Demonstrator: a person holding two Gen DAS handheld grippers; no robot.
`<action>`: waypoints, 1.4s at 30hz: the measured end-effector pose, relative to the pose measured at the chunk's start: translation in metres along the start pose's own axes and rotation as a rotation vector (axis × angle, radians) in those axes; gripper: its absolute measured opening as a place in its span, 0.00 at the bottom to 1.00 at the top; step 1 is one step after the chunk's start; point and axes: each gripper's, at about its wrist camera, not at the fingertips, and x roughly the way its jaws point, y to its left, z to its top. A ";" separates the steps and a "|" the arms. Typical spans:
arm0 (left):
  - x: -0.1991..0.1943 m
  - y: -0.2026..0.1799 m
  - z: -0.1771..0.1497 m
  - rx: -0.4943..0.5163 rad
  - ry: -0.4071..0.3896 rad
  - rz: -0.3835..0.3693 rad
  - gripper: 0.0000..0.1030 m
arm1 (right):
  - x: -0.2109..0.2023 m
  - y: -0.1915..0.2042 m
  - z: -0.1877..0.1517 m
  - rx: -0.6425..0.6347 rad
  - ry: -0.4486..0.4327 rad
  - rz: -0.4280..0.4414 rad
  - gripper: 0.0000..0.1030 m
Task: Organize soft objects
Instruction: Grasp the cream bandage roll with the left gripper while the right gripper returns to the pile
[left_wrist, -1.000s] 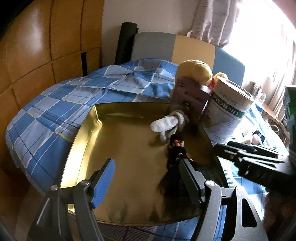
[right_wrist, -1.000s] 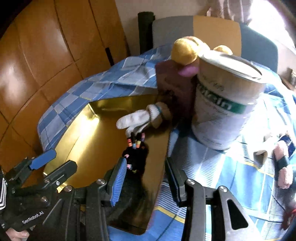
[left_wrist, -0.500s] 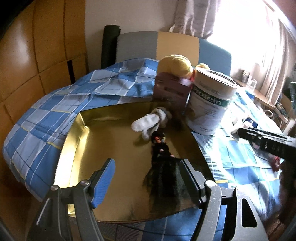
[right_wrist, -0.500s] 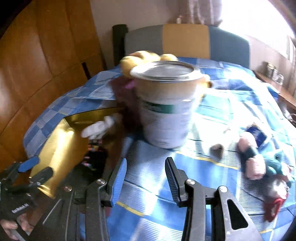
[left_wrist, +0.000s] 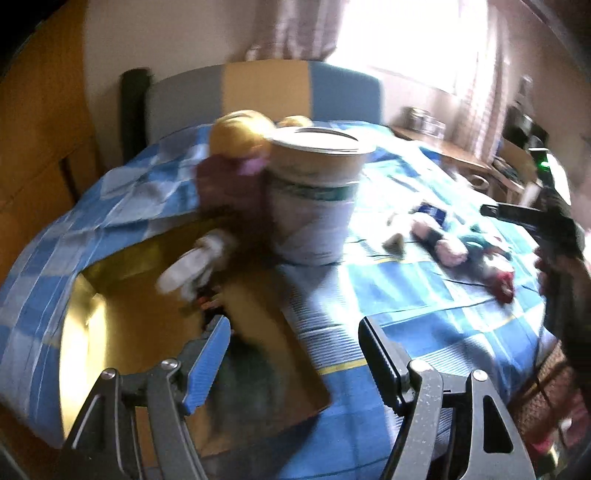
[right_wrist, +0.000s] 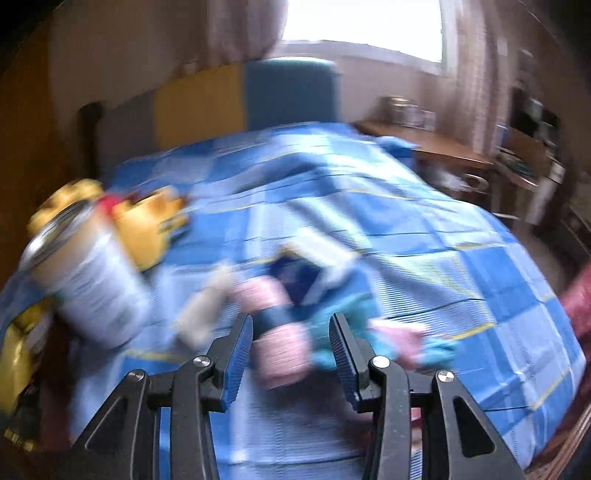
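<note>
A gold tray (left_wrist: 122, 332) lies on the blue checked bedspread (left_wrist: 406, 295). In it are a white glove (left_wrist: 188, 266) and a dark glove (left_wrist: 210, 306), both blurred. My left gripper (left_wrist: 291, 354) is open and empty above the tray's right edge. A pink and teal soft toy (right_wrist: 284, 332) lies on the bedspread, also in the left wrist view (left_wrist: 461, 247). My right gripper (right_wrist: 291, 354) is open, its fingers either side of the toy's pink part. It shows in the left wrist view (left_wrist: 535, 218) at far right.
A white protein tin (left_wrist: 314, 206) stands beside the tray, with a yellow plush toy (left_wrist: 240, 136) and a dark box (left_wrist: 225, 188) behind it. A small beige piece (right_wrist: 207, 302) lies left of the toy. A headboard (left_wrist: 266, 92) and side table (right_wrist: 443, 147) are beyond.
Both views have swung right. My right gripper has left the tray and moved over to the pink and teal toy. My left gripper has shifted toward the tray's right edge.
</note>
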 end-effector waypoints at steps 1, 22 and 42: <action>0.003 -0.009 0.005 0.027 0.002 -0.013 0.71 | 0.005 -0.016 0.000 0.037 -0.009 -0.036 0.42; 0.176 -0.168 0.105 0.308 0.079 -0.169 0.52 | 0.016 -0.104 -0.013 0.522 0.038 0.140 0.42; 0.259 -0.171 0.122 0.216 0.161 -0.156 0.16 | 0.016 -0.109 -0.016 0.556 0.036 0.177 0.42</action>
